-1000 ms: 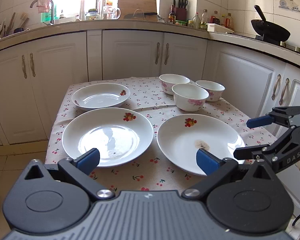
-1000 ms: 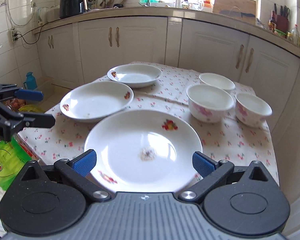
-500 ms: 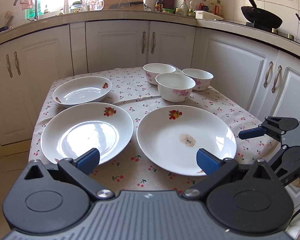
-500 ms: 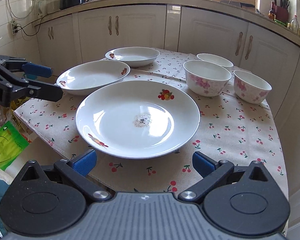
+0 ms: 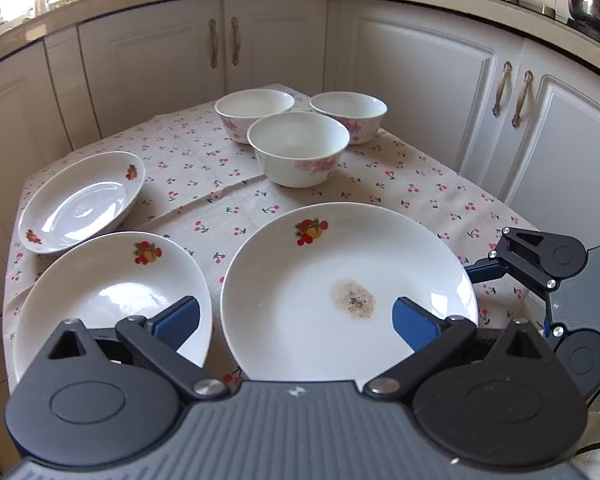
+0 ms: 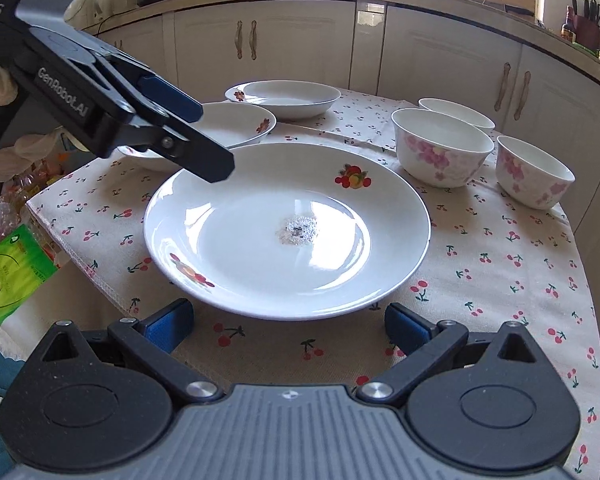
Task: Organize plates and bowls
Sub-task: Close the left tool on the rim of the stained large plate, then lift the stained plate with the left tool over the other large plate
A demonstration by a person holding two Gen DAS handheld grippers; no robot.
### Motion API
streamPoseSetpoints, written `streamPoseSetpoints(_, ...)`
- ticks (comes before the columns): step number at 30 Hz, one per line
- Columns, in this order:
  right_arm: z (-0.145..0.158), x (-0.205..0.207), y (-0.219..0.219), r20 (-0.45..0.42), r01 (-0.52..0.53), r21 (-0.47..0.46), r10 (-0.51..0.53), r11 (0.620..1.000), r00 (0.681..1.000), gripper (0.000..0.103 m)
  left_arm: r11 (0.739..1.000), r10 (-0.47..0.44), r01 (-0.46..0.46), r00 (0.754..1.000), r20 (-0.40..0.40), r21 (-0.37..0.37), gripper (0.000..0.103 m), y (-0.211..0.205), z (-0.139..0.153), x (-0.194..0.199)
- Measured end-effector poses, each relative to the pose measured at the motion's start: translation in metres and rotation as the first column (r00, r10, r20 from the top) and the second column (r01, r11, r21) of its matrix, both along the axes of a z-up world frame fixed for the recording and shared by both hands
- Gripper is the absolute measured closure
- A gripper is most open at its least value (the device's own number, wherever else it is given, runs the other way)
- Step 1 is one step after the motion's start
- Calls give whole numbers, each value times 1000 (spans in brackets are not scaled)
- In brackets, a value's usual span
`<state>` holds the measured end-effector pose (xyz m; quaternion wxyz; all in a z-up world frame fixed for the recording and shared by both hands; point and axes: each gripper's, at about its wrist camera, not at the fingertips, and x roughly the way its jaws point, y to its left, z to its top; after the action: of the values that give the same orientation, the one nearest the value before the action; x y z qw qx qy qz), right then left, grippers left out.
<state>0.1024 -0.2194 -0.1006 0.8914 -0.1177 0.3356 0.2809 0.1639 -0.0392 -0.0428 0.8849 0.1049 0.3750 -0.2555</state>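
A large white plate [image 5: 348,292] with a fruit print and a brown stain lies at the table's near edge. My left gripper [image 5: 296,320] hovers open above it, nothing between its fingers. A second plate [image 5: 112,300] sits to its left and a third plate [image 5: 80,200] behind that. Three flowered bowls [image 5: 298,148] stand grouped at the back. In the right wrist view my right gripper [image 6: 288,326] is open just short of the stained plate [image 6: 288,224]. The left gripper [image 6: 210,138] hangs over that plate's left rim. The right gripper [image 5: 492,256] sits by the plate's right rim.
A cherry-print cloth [image 6: 500,264] covers the small table. White cabinets [image 5: 276,40] and a counter wrap around behind and to the right, close to the table. A green packet [image 6: 12,272] lies below the table's left edge. A gloved hand [image 6: 4,160] holds the left gripper.
Both grippers have moved in toward the stained plate. The left one swung right and came over the plate; the right one dropped lower and closer to its near rim. Nothing was grasped.
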Motion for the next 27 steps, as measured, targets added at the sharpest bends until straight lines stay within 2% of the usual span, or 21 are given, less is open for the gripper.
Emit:
streamPoseSetpoints(3, -1, -1, 0, 7, -1, 4, 1, 1000, 1000, 0, 999, -38, 38, 999, -2, 31, 2, -9, -2, 17)
streamPoseSetpoints(13, -3, -2, 1, 23, 20, 14, -20, 1000, 1000, 0, 989, -122, 131, 985, -122, 69, 4, -27, -19, 76)
streamPoseSetpoints(15, -4, -3, 1, 34, 23, 19, -24, 1000, 999, 0, 985, -140, 153, 979, -148, 81, 13, -29, -22, 82)
streamPoseSetpoints(17, -4, -3, 1, 33, 24, 19, -25, 1000, 999, 0, 979, -164, 181, 971, -176, 89, 17, -32, -25, 87)
streamPoseSetpoints(21, -3, -2, 1, 29, 23, 18, -24, 1000, 999, 0, 966, -214, 240, 951, -221, 97, 21, -36, -28, 92)
streamPoseSetpoints(27, -3, 0, 2, 28, 18, 17, -19, 1000, 999, 0, 959, -234, 267, 934, -271, 91, 25, -35, -32, 100)
